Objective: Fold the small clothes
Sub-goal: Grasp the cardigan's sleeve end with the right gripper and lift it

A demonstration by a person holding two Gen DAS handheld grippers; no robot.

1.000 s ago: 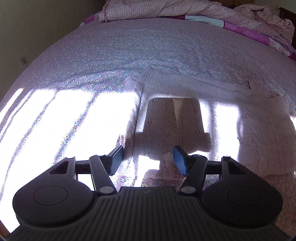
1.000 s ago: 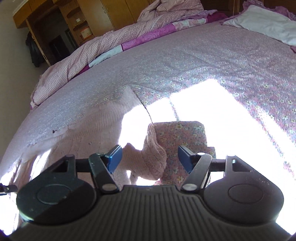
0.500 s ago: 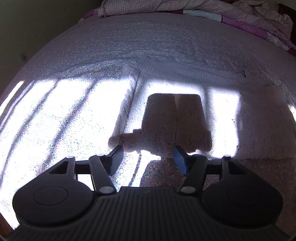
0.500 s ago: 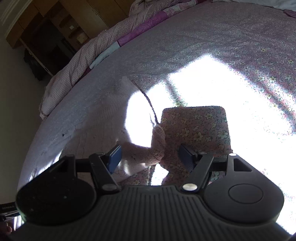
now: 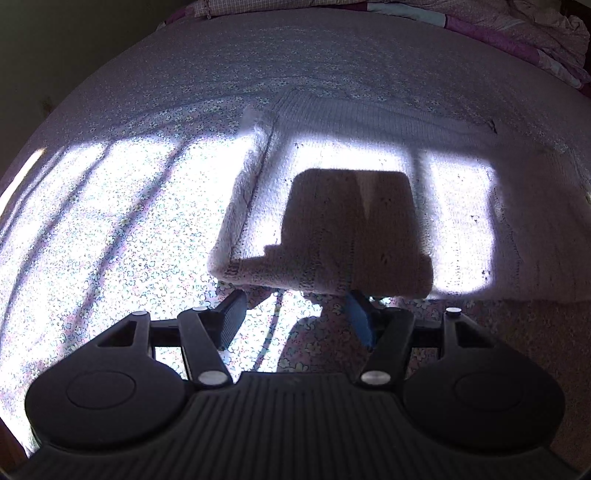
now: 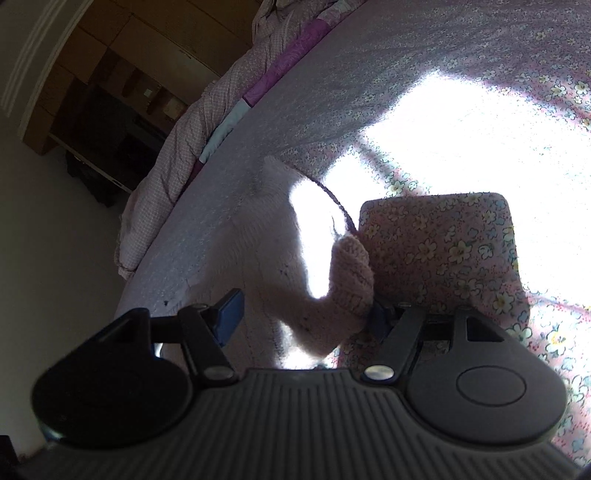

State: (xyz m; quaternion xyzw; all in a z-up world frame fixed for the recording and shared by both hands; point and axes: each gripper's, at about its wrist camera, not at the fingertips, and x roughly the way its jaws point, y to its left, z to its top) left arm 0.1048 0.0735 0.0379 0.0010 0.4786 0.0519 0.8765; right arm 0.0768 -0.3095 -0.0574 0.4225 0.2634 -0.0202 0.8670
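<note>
A pale pink knitted sweater [image 5: 369,122] lies flat on the floral bedsheet [image 5: 110,229], partly in bright sun. My left gripper [image 5: 295,319] hovers open at the sweater's near edge. Its right fingertip [image 5: 360,317] sits at that edge, and the left one is over bare sheet. In the right wrist view a bunched sleeve cuff [image 6: 351,280] of the sweater [image 6: 266,236] rises between the fingers of my right gripper [image 6: 303,317]. The cuff leans against the right finger, with a wide gap to the left pad [image 6: 231,319]. This gripper is open too.
A checked quilt [image 5: 498,26] lies bunched along the bed's far side, and it also runs along the bed's edge in the right wrist view as a quilt roll [image 6: 173,158]. Wooden cupboards [image 6: 110,85] stand beyond the bed. Sunlit bare sheet [image 6: 480,129] spreads to the right.
The left gripper drew back, so the sweater's edge went from between its fingers to just at their tips. The right gripper rolled and sank, and the cuff now rests against its right finger.
</note>
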